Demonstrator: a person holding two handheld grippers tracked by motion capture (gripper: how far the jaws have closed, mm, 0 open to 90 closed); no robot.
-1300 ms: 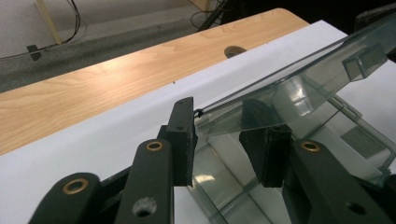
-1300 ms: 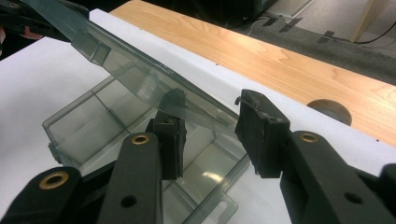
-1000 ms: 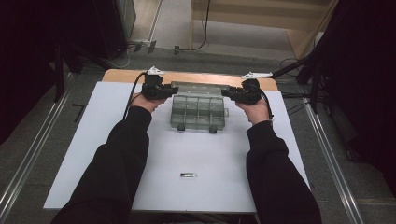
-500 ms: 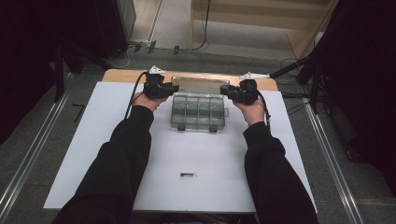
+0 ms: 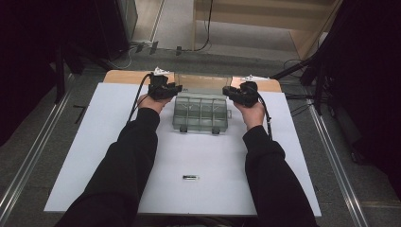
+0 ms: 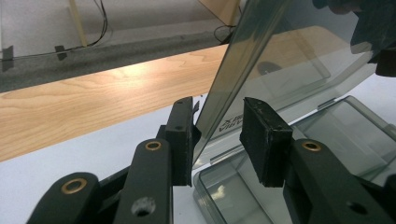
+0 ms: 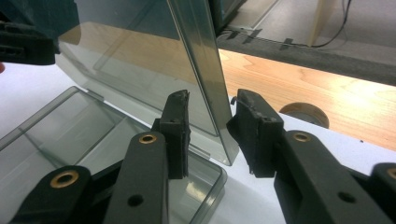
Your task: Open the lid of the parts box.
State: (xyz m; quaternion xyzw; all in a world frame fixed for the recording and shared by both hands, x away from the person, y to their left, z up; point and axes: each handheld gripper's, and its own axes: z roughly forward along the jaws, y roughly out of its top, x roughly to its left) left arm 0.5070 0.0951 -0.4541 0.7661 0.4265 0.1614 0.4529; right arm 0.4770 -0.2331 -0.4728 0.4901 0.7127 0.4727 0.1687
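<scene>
- Left gripper point(image 6: 217, 140): jaws part-open astride the left edge of the upright clear lid point(image 6: 280, 70); one pad touches it, the other stands clear.
- Right gripper point(image 7: 208, 135): jaws have just been closing, straddling the lid's right edge, gaps on both sides.
- Both forearms reach forward, hands flanking the organizer box point(image 5: 201, 113) at the white mat's point(image 5: 94, 156) far middle.
- Lid lettering is partly hidden, unreadable.

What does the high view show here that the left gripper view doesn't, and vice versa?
High view: a small dark item lying on the white sheet between the person's sleeves. Left gripper view: the left gripper with jaws standing open around the raised lid edge, a gap at one pad. Both: the clear compartment box, lid up.
</scene>
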